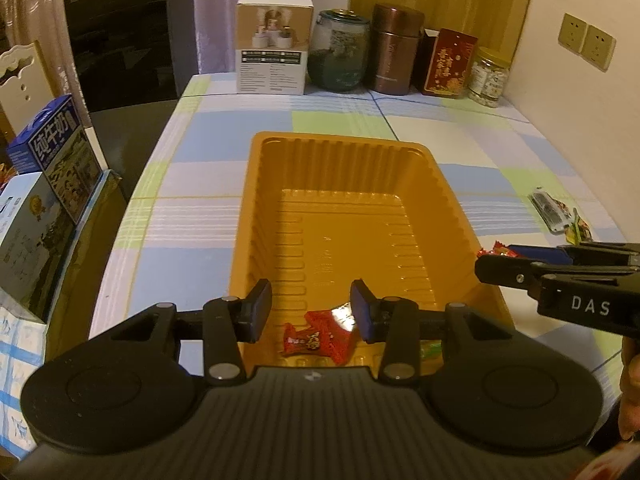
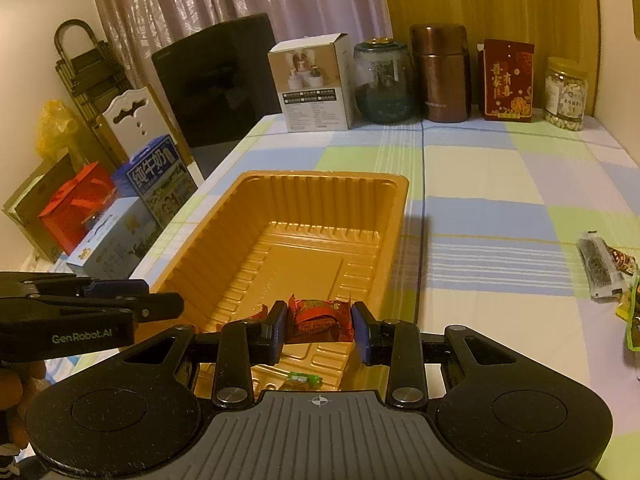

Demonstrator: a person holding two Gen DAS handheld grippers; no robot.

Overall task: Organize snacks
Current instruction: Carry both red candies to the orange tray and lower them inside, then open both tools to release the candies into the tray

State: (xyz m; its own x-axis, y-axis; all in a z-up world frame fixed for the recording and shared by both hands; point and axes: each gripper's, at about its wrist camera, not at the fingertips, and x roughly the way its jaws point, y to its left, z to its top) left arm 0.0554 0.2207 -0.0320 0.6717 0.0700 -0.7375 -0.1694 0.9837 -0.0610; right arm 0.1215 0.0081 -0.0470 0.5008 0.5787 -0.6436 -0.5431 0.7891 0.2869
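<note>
Looking along your left gripper [image 1: 311,308], you see a ribbed orange plastic tray [image 1: 348,184] stretching ahead of the jaws, its near end just below them. Two red crinkled snack packets [image 1: 316,338] lie on the tray floor directly beneath the gap between the blue pads, and one green-wrapped candy [image 1: 430,349] peeks out just right of the right finger. The jaws stand apart, released, with nothing between them and nothing touching the pads. Far right of the jaws, a loose cluster of wrapped snacks [image 1: 560,216] lies on the checked pastel tablecloth [image 1: 460,140]; their count is unclear. Your right gripper [image 1: 496,262] enters from the right beside the tray's rim, with a scrap of red wrapper at its tip.

Through the right wrist camera, your right gripper [image 2: 319,326] hangs over the near end of the tray [image 2: 280,200]. One red foil snack packet [image 2: 320,318] sits between the blue pads; the jaws are part-way closed, grasping it by both sides. Below the jaws lies one green candy [image 2: 304,379], and a red wrapper edge [image 2: 262,311] shows just left of the left finger. Your left gripper [image 2: 160,302] reaches in from the left.
</note>
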